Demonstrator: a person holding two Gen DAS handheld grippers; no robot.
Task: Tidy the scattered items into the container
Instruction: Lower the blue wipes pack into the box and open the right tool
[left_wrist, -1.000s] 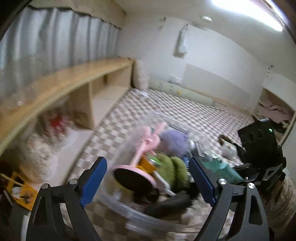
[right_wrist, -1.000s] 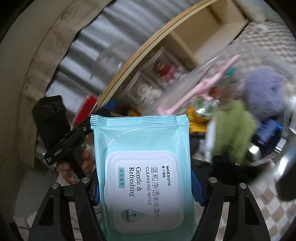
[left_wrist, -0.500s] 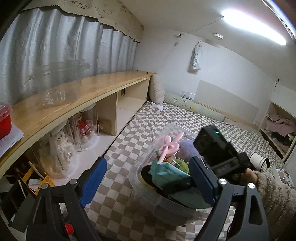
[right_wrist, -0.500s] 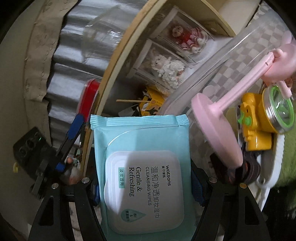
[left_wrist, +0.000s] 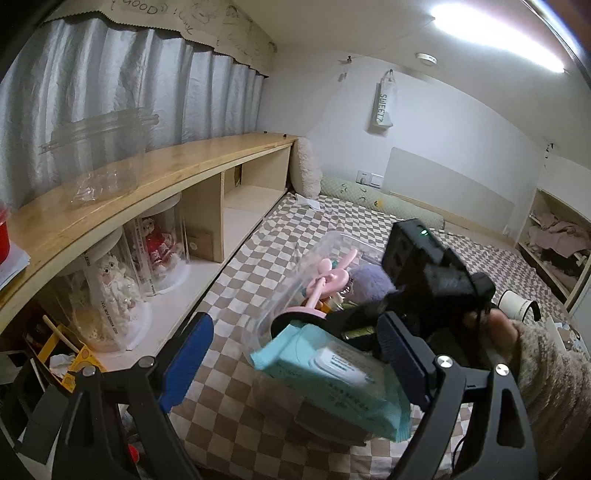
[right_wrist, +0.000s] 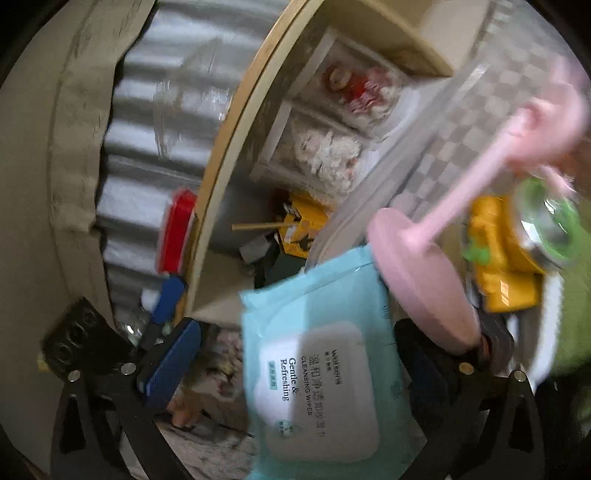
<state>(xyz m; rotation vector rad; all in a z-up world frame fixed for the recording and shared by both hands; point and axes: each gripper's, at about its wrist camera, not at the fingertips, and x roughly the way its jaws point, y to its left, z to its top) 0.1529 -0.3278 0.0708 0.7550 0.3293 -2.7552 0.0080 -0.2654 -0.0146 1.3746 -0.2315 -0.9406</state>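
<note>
A clear plastic container (left_wrist: 291, 288) sits on the checkered floor, holding a pink stand fan (left_wrist: 321, 284), a purple plush (left_wrist: 369, 284), a yellow toy (right_wrist: 502, 258) and green cloth. A teal wet-wipes pack (left_wrist: 332, 376) lies tilted over the container's near rim, loose between the fingers of my right gripper (right_wrist: 295, 354), which is open above the container. The pack (right_wrist: 317, 369) touches the fan's pink base. My left gripper (left_wrist: 291, 354) is open and empty, held back from the container.
A long wooden shelf (left_wrist: 147, 177) runs along the left wall with doll cases (left_wrist: 110, 288) underneath and an empty clear tub (left_wrist: 103, 155) on top. A white cup (left_wrist: 517, 304) lies on the floor at right. Checkered mat (left_wrist: 258, 251) surrounds the container.
My right gripper has opened and let go of the wipes pack, which now tilts onto the container's rim against the fan base. The left gripper has pulled back and risen.
</note>
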